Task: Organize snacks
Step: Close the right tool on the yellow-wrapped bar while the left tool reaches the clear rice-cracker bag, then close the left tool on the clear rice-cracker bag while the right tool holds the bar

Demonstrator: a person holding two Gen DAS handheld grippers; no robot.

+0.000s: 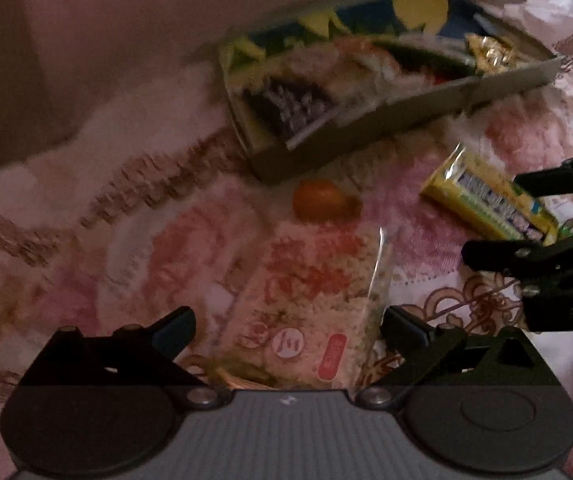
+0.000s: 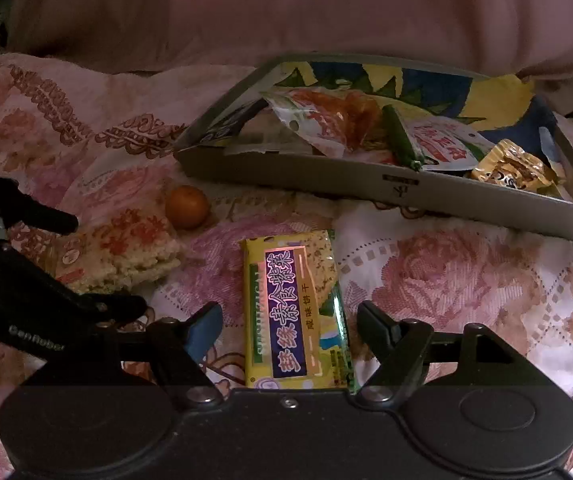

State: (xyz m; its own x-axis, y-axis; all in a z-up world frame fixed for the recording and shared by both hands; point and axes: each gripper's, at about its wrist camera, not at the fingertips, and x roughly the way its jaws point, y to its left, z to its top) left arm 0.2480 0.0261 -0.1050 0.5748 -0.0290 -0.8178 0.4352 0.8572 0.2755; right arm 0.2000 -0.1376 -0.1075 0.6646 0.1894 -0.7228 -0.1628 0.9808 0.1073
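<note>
A clear packet of rice-crisp cake with red print [image 1: 306, 300] [image 2: 126, 252] lies on the flowered bedspread. My left gripper [image 1: 290, 326] [image 2: 102, 264] stands open astride it, and its pads do not visibly press on it. A yellow biscuit packet with a purple label [image 2: 290, 312] [image 1: 490, 200] lies lengthwise between the fingers of my right gripper [image 2: 290, 322] [image 1: 518, 220], which is open with a gap on each side. Beyond both sits a shallow grey cardboard box [image 2: 366, 184] [image 1: 366, 132] that holds several snack packets.
A small orange fruit [image 2: 186, 206] [image 1: 318, 200] rests on the bedspread between the rice-crisp packet and the box. A gold-wrapped snack [image 2: 514, 168] [image 1: 490, 52] lies at the box's right end. A pink pillow [image 2: 286, 8] rises behind the box.
</note>
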